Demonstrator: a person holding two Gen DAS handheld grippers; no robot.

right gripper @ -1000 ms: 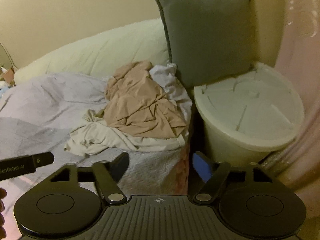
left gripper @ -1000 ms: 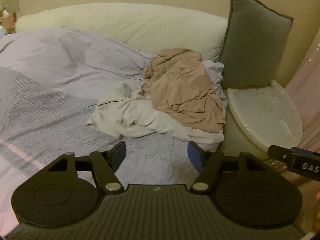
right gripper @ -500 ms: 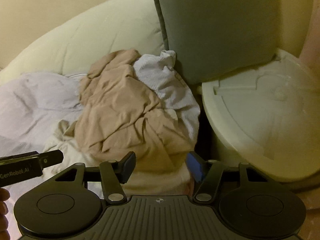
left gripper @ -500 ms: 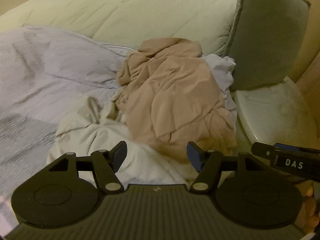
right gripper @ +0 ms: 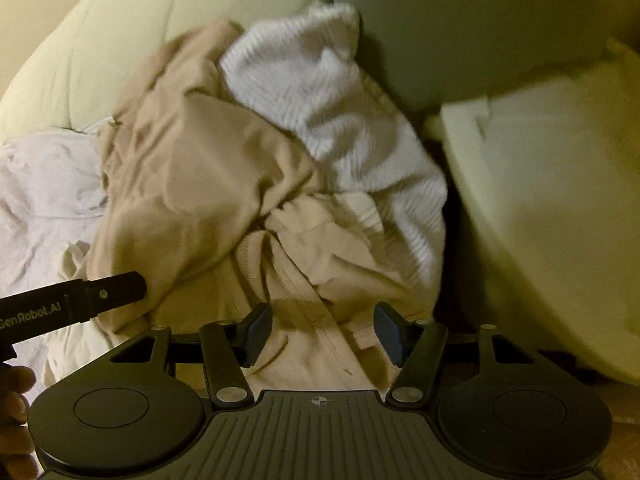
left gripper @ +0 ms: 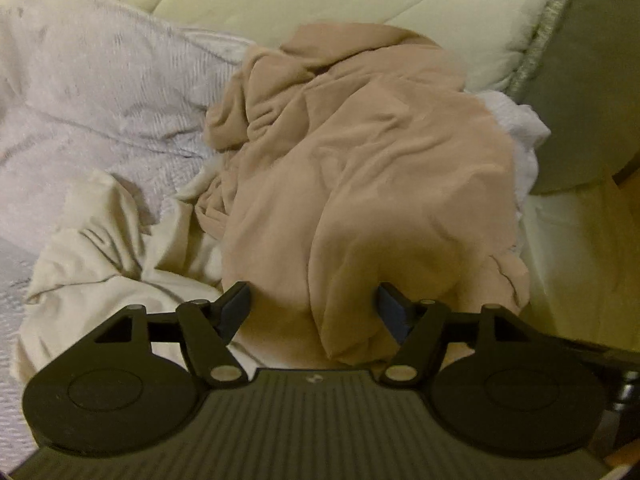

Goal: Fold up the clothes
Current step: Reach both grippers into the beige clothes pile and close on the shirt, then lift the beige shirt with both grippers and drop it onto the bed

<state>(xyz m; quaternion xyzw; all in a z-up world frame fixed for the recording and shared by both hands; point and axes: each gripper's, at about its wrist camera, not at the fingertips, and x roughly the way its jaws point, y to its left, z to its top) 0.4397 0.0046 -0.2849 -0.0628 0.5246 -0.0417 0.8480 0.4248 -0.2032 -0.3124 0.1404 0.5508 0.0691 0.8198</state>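
A: The left claw [left gripper: 313,307] stands wide open with nothing between its blue pads, though its tips hang right over the near edge of the tan garment [left gripper: 360,184]. The right claw [right gripper: 323,330] is spread just as wide and holds nothing either; tan cloth fills the gap beyond its fingers.

B: And past the claws?

A: The tan garment lies rumpled on top of a heap on the bed [left gripper: 92,92]. A cream garment [left gripper: 108,264] is crumpled under it to the left, and a white ribbed one [right gripper: 340,128] is bunched on its right, against a grey cushion [left gripper: 580,100]. A pale lidded bin [right gripper: 560,208] stands just beside the heap.

B: How far along is the folding?

A: Nothing in view lies folded or stacked; all three pieces I can see are crumpled and tangled together. I'd judge each one needs pulling free, spreading flat and folding. Whether folded pieces lie out of view, I cannot tell.
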